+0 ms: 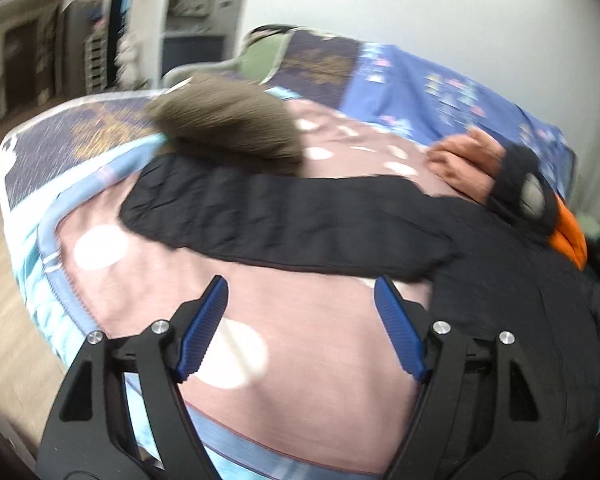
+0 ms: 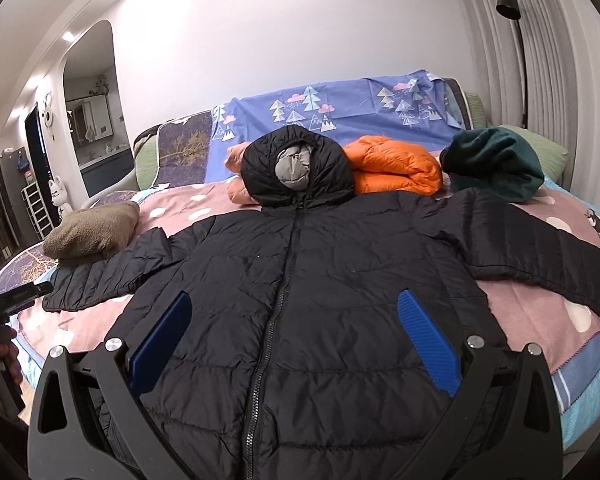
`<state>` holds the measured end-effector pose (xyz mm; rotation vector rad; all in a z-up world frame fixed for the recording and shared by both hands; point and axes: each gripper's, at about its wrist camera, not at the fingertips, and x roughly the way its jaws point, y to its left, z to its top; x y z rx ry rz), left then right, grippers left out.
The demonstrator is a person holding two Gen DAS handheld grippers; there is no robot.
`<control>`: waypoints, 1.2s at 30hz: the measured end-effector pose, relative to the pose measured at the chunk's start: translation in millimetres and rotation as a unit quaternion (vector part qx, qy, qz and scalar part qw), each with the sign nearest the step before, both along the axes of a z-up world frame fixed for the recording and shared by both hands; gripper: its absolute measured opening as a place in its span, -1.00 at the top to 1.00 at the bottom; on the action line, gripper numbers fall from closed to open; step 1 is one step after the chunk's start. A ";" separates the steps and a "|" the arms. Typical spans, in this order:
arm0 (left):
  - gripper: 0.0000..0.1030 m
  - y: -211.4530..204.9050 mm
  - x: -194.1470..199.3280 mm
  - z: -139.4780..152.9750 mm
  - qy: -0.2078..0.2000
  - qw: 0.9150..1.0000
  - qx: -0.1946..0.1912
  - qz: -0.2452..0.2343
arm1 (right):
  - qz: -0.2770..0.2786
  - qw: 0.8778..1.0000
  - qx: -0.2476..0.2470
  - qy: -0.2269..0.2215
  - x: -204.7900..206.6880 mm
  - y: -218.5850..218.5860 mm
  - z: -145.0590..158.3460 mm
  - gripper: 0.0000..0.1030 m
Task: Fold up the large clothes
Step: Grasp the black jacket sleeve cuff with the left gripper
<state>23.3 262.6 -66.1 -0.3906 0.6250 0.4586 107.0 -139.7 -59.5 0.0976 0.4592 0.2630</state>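
A black hooded puffer jacket (image 2: 300, 292) lies flat, front up and zipped, on the bed with both sleeves spread out. Its hood (image 2: 296, 168) points toward the wall. My right gripper (image 2: 294, 304) is open and empty above the jacket's lower front. My left gripper (image 1: 300, 292) is open and empty above the pink blanket, just short of the jacket's left sleeve (image 1: 268, 220). The left wrist view is motion-blurred. The left gripper's body also shows in the right wrist view at the far left (image 2: 16, 300).
A pink spotted blanket (image 2: 540, 300) covers the bed. A brown fleece garment (image 2: 92, 236) lies by the left sleeve. An orange puffer jacket (image 2: 396, 168), a dark green garment (image 2: 496, 164) and a peach garment (image 2: 236, 184) lie near the hood. The bed's left edge (image 1: 48, 240) drops to wooden floor.
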 end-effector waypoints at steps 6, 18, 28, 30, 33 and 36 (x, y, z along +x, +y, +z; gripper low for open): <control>-0.46 81.4 -10.1 -15.0 -0.024 0.994 -0.083 0.071 | 0.021 1.000 -0.004 -0.002 6.4 15.4 -3.0 -0.97; -0.06 197.8 3.7 -83.7 -0.064 0.944 -0.291 0.144 | 0.038 0.999 -0.003 0.009 28.5 35.7 -14.7 -0.97; -0.06 223.2 21.1 -109.2 -0.074 0.930 -0.323 0.163 | 0.048 0.999 -0.007 0.016 35.3 47.6 -20.1 -0.97; 0.06 226.7 25.2 -108.6 -0.080 0.928 -0.324 0.165 | 0.050 0.999 -0.008 0.015 33.5 48.4 -19.3 -0.97; 0.76 229.4 26.9 -106.4 -0.097 0.925 -0.328 0.167 | 0.051 0.999 -0.009 0.010 28.7 46.3 -17.8 -0.97; 0.92 224.3 23.9 -89.6 -0.137 0.925 -0.321 0.152 | 0.048 0.999 -0.008 0.007 24.3 43.0 -15.9 -0.97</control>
